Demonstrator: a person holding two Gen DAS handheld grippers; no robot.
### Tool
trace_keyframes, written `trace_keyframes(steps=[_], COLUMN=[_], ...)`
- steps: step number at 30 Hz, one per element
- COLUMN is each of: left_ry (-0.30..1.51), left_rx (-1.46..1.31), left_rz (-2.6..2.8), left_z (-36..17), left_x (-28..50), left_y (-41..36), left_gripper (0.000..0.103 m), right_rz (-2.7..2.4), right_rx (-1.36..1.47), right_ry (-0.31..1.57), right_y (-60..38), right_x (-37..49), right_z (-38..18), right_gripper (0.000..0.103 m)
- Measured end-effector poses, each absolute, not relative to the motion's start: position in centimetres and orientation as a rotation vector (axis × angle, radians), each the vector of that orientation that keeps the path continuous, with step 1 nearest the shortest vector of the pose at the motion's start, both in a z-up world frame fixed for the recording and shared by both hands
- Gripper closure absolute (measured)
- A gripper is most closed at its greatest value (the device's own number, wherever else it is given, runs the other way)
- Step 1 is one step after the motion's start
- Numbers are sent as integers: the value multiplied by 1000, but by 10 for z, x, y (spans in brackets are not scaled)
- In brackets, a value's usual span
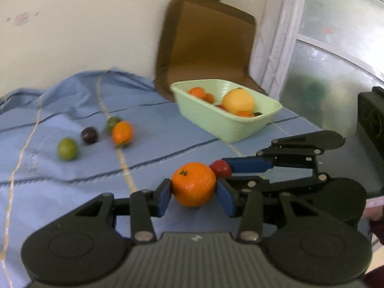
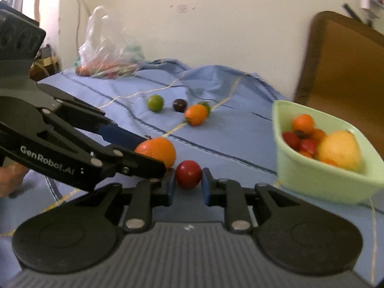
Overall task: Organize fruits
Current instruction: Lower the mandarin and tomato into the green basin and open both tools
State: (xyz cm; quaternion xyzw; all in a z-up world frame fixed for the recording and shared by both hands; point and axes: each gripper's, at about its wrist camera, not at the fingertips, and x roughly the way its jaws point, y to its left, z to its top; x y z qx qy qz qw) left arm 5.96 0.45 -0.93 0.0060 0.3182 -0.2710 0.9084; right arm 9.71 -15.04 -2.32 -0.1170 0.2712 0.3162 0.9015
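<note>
Blue striped cloth (image 2: 216, 129) covered the table, bunched up at the far edge against the cream wall (image 2: 216, 24); brown cardboard sheet (image 1: 206, 45) leaned on that wall at far right; clear plastic bag (image 2: 108, 48) with colourful contents sat far left on the cloth; frosted window (image 1: 336, 48) stood right of the cardboard.

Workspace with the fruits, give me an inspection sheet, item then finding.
Surface: blue striped cloth, rumpled at the back.
Job's things: green tub holding a yellow fruit and small orange and red ones; loose green fruit, dark plum, small orange with another green fruit behind it.
Clutter: plastic bag at the far edge.
Grippers: left tongs clamp an orange; right tongs clamp a red fruit.
Cables: cord on the wall.
Surroundings: cardboard, window.
</note>
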Motion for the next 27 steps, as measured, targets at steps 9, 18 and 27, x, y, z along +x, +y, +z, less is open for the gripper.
trace_keyframes(steps=[9,18,27], left_ry=[579,622,641], left_rx=[24,44,93], left_rz=[-572,-518,-497], left_z=[31,27,15], left_x=[105,171,186], left_y=[-53,-91,-107], left_gripper=[62,62,53], right_rz=[438,332,336], right_rx=[-166,-95,-94], right_ry=[404,386,384], right_y=[-198,-229,-224], right_x=[108,140,149], right_z=[6,1,-13], right_gripper=[77,77,68])
